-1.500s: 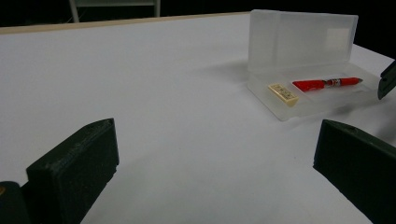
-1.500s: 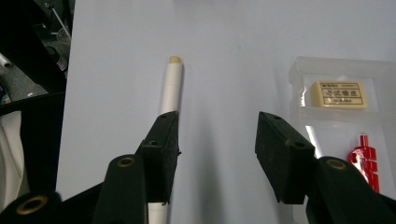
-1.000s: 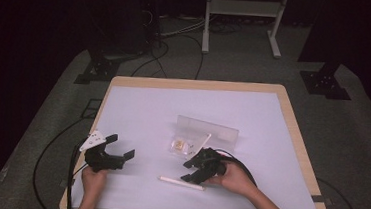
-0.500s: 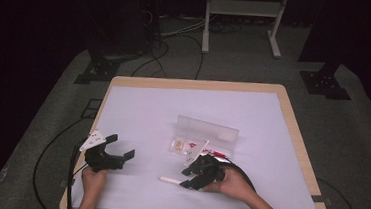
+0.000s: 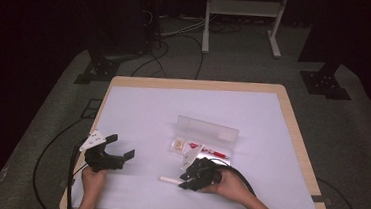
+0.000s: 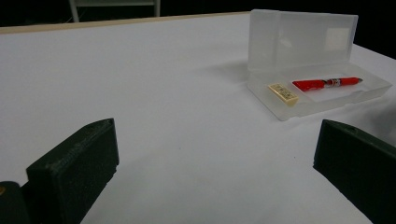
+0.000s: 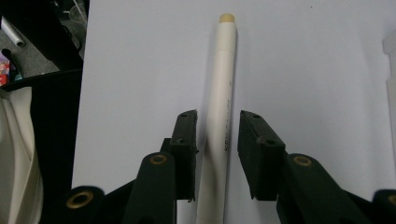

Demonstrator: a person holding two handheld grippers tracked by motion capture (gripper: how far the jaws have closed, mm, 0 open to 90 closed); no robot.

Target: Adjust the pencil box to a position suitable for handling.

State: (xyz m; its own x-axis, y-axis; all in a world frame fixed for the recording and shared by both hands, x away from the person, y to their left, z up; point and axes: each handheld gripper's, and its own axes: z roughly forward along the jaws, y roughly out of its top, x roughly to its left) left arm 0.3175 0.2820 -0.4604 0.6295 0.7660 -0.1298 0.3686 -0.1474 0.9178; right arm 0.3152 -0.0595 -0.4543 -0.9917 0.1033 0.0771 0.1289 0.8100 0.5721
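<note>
Hands come in from the near edge in the high view; the right gripper (image 5: pixel 189 177) lies low on the white table (image 5: pixel 272 121), pointing left over one end of a white pen (image 5: pixel 169 180) that lies flat, just in front of an open clear case (image 5: pixel 206 136); a red pen (image 5: pixel 215 151) and a small tan eraser (image 5: pixel 178 144) sit inside the case; the left gripper (image 5: pixel 119 149) rests well apart at the near left, its jaws spread wide.

Left gripper view: the two black jaws stand far apart with bare table between them; the clear case (image 6: pixel 317 93) lies beyond, lid raised, red pen (image 6: pixel 327 83) and eraser (image 6: pixel 283 93) in its tray.

Right gripper view: the white pen (image 7: pixel 222 93) runs straight between the jaws of the right gripper (image 7: pixel 217 140); the jaws have just been closing on it; a narrow gap shows on each side, so the pads bracket the barrel without pressing it.
</note>
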